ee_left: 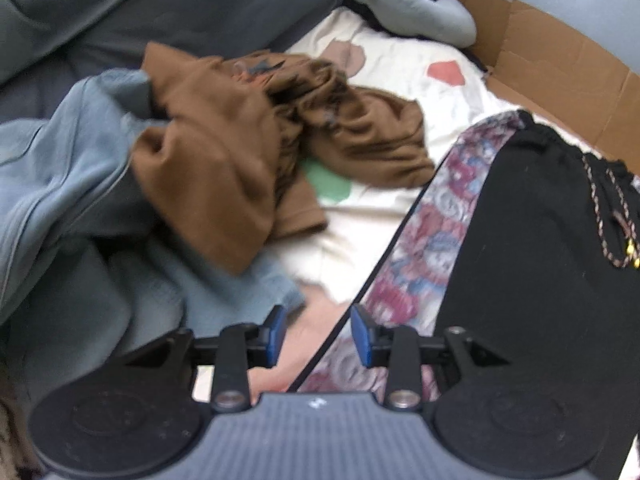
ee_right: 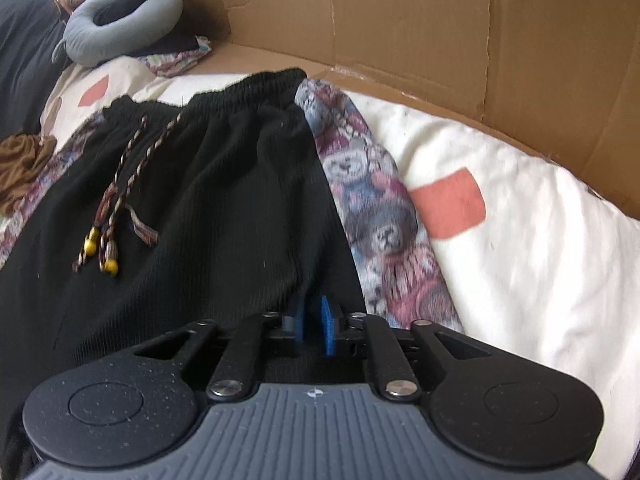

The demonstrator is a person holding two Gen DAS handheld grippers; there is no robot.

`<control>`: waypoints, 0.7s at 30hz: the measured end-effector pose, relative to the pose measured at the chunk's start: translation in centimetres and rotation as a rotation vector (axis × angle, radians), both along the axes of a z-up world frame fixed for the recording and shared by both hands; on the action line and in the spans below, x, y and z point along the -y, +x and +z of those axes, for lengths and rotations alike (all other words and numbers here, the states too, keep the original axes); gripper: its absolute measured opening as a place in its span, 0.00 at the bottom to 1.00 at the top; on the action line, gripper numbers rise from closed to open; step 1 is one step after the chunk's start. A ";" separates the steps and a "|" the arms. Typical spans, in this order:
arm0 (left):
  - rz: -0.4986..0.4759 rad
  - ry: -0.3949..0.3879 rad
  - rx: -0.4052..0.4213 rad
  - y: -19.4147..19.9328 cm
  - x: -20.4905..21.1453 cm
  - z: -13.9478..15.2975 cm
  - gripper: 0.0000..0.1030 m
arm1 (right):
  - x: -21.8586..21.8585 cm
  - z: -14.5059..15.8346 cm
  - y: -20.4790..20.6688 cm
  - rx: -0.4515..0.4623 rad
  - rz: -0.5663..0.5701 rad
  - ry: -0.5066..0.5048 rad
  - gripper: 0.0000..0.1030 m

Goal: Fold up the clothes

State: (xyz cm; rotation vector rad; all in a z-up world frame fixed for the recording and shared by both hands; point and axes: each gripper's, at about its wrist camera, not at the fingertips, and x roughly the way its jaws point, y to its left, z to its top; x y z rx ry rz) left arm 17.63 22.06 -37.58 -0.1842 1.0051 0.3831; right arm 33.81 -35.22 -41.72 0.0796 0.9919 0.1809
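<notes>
Right claw [ee_right: 311,322] over black trousers [ee_right: 208,200]

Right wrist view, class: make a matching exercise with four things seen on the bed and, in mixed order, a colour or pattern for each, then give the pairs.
Things
1. shorts
2. neck pillow
3. cardboard
4. drawstring beads

Colours
A. grey
B. yellow
C. black with a patterned side stripe
D. plain brown

Pairs: 1-C, 2-A, 3-D, 4-B
</notes>
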 end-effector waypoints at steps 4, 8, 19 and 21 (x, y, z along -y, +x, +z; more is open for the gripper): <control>0.017 -0.011 -0.022 -2.0 -0.3 -1.0 0.37 | -0.2 -0.1 -1.7 -0.007 0.021 -0.010 0.22; 0.003 -0.021 -0.041 -3.4 -0.3 -1.6 0.37 | 0.0 0.0 -3.5 -0.023 0.030 -0.008 0.22; -0.066 -0.015 -0.052 -5.8 -0.7 -2.8 0.37 | 2.0 1.3 -8.3 -0.024 -0.044 -0.001 0.22; -0.082 -0.009 -0.058 -6.0 -0.7 -3.3 0.36 | 2.5 1.6 -9.2 -0.024 -0.063 0.009 0.22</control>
